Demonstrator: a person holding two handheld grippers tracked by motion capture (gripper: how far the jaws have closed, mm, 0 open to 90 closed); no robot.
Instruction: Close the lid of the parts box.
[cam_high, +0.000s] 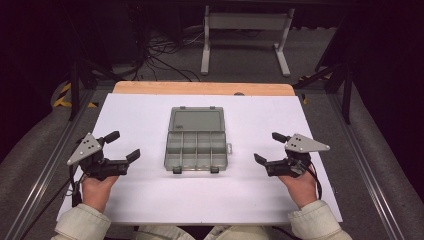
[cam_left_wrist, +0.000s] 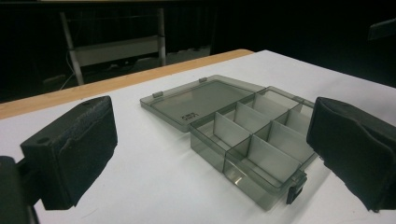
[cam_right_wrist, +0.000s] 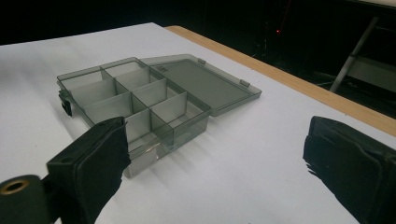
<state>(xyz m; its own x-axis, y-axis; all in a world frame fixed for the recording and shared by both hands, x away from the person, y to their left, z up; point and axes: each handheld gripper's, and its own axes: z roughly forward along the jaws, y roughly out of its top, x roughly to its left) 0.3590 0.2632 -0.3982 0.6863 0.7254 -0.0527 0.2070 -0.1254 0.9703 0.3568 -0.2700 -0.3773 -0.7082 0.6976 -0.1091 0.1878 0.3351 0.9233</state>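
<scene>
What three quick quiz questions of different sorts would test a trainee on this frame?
1. True or false: the lid of the grey translucent plastic compartment box lies open flat on the white table sheet.
2. Which is nearer the lid's hinge: A, the person; B, the table's far edge?
3. Fill in: the left claw and right claw are both ___.

Key: 1 true; 2 B; 3 open.

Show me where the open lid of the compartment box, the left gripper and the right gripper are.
lid (cam_high: 196, 121), high view, middle of the flat open panel.
left gripper (cam_high: 122, 146), high view, midway between its two fingertips.
right gripper (cam_high: 269, 148), high view, midway between its two fingertips.
</scene>
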